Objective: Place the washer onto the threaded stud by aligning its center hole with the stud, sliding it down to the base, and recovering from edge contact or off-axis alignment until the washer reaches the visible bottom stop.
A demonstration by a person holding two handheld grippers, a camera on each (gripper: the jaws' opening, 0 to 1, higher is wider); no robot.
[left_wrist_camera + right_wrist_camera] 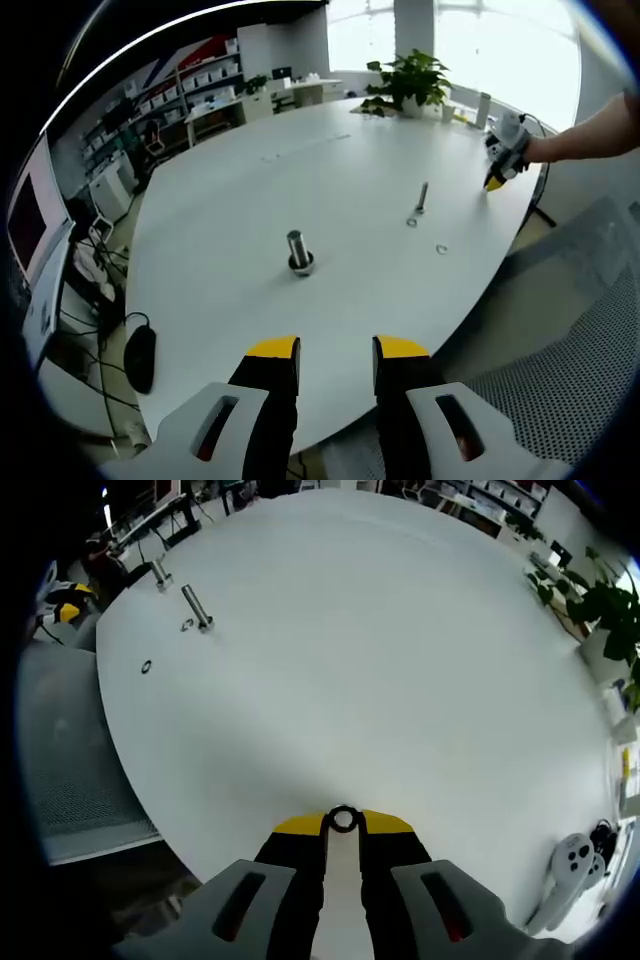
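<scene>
The threaded stud [298, 248] stands upright on its round base in the middle of the white table [240, 190]. My left gripper [336, 348] hovers at the table's near edge, open, with nothing between its yellow tips. My right gripper [343, 822] is shut on a small metal washer [343, 819], held at the jaw tips over the opposite table edge. In the right gripper view the stud [160, 573] is far off at the upper left. From the left gripper view, the right gripper [494, 180] is at the far right edge, held by a person's arm.
A loose bolt [420, 198] lies on the table with a washer [411, 222] beside it, and another ring [441, 249] nearby. A potted plant [410, 82] stands at the far end. A white controller [570, 865] lies near the right gripper. A mesh chair [560, 370] flanks the table.
</scene>
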